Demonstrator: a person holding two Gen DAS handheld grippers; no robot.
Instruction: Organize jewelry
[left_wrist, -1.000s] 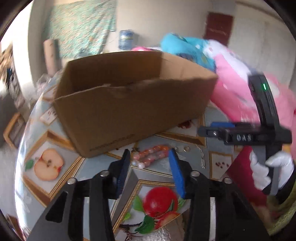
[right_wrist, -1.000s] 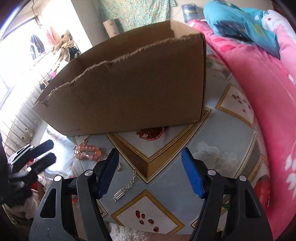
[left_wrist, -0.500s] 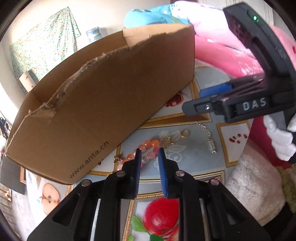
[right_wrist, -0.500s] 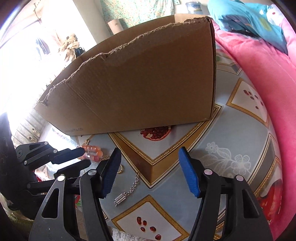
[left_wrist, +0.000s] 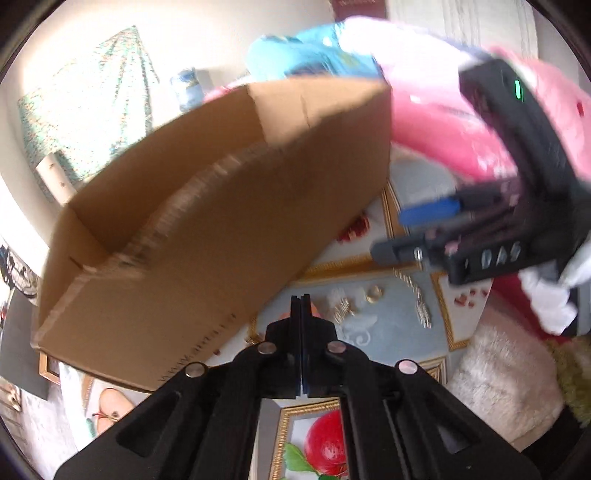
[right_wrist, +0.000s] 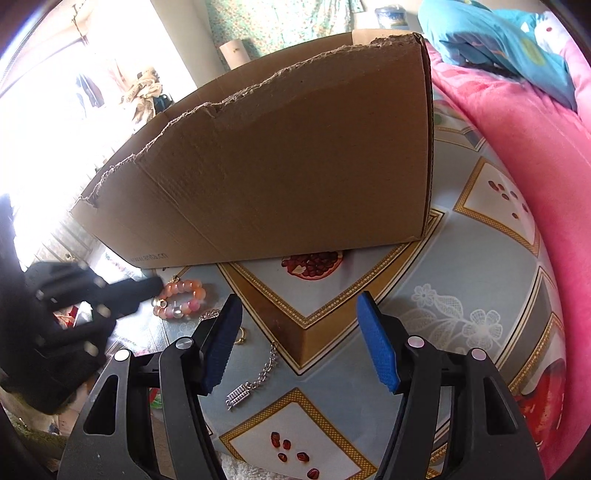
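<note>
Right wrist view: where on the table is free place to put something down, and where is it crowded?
Free: the patterned table between the cardboard box and the pink blanket, ahead of the open right gripper. Crowded: in front of the box's left end, where the bead bracelet, ring and silver chain lie by the shut left gripper.

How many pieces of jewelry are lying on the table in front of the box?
4 at least: the orange bead bracelet by the box's left end, a gold chain beside it, a small gold ring below that, and the silver chain nearest the camera. More may be hidden.
</note>
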